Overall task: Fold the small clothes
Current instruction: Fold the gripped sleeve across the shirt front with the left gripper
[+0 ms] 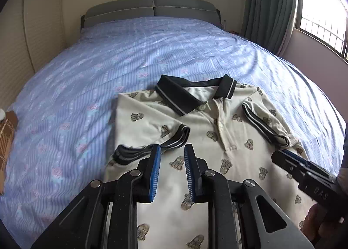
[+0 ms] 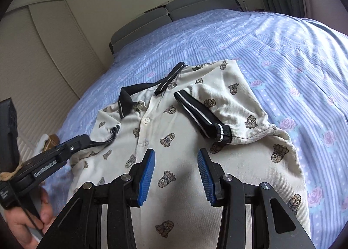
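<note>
A cream polo shirt (image 1: 217, 140) (image 2: 184, 123) with a dark collar (image 1: 178, 99) and small cartoon prints lies face up on the bed. Both sleeves are folded in over its front. My left gripper (image 1: 173, 151) hovers open over the shirt, just short of the left sleeve's striped cuff (image 1: 178, 136), with nothing between its blue pads. My right gripper (image 2: 176, 155) stands open above the shirt's belly, below the folded right sleeve (image 2: 228, 105), and holds nothing. Each gripper shows in the other's view: the right gripper (image 1: 280, 157) and the left gripper (image 2: 83, 140).
The bed has a blue striped sheet (image 1: 108, 64) with pink roses and a grey headboard (image 1: 150, 7). A brown plaid item (image 1: 6, 140) lies at the bed's left edge. A curtain (image 1: 267, 5) and window stand at the right. A hand (image 2: 26, 223) holds the left gripper.
</note>
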Available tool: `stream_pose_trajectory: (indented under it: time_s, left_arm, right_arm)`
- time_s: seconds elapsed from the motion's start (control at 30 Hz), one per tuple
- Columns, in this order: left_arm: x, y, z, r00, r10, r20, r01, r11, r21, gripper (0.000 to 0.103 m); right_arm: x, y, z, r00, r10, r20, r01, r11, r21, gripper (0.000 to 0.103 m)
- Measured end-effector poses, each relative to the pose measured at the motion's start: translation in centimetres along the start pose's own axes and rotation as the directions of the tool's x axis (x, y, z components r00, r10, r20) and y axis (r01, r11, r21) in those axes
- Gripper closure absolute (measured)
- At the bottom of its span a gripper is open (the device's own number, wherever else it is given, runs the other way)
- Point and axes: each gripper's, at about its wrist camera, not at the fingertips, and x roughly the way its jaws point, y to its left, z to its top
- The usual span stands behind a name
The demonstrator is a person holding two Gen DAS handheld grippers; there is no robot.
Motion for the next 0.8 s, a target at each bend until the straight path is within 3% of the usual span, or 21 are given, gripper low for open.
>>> stream_pose_trajectory:
  time_s: [0.2,0.33,0.43,0.5,0.6,0.63,0.7,0.8]
  left_arm:
    - [-0.2,3.5,-1.8,0.998,0.062,-0.011,-0.063,0.995,-0.075,0.08]
    - [-0.4,4.5,-1.3,0.996,0.088,0.031,-0.085,0.993,-0.076,0.08]
    - [-1.0,4.3,-0.9,0.995,0.087,0.057,-0.084,0.995,-0.056,0.072]
    - [-1.0,4.2,-0.6,0.994,0.084,0.067,-0.082,0.996,-0.044,0.059]
    - [-0.1,4.1,-0.4,0.998,0.055,0.023,-0.054,0.998,-0.021,0.056]
    - [0.3,4.1,-0.5,0.999,0.052,0.009,-0.052,0.999,-0.011,0.057]
    - [1.0,4.1,-0.6,1.0,0.03,-0.01,-0.03,1.0,-0.01,0.085]
    - [1.1,3.5,-0.7,1.0,0.018,-0.025,-0.018,1.0,0.007,0.089]
  right_arm:
    - [0.0,0.0,-0.1,1.0,0.024,0.002,-0.024,1.0,-0.001,0.061]
    - [0.0,-0.3,0.0,1.0,0.026,0.004,-0.026,1.0,0.008,0.061]
    - [0.0,-0.5,0.0,1.0,0.028,0.002,-0.029,0.999,0.017,0.061]
    - [0.0,-0.5,0.0,1.0,0.032,0.001,-0.032,0.999,0.021,0.061]
    - [0.0,-0.5,0.0,0.999,0.033,0.001,-0.033,0.999,0.022,0.061]
    - [0.0,-0.5,0.0,1.0,0.031,0.002,-0.031,0.999,0.022,0.061]
    - [-0.1,-0.5,0.0,1.0,0.031,0.004,-0.031,0.999,0.023,0.061]
    - [-0.2,-0.5,0.1,1.0,0.029,0.009,-0.029,0.999,0.028,0.061]
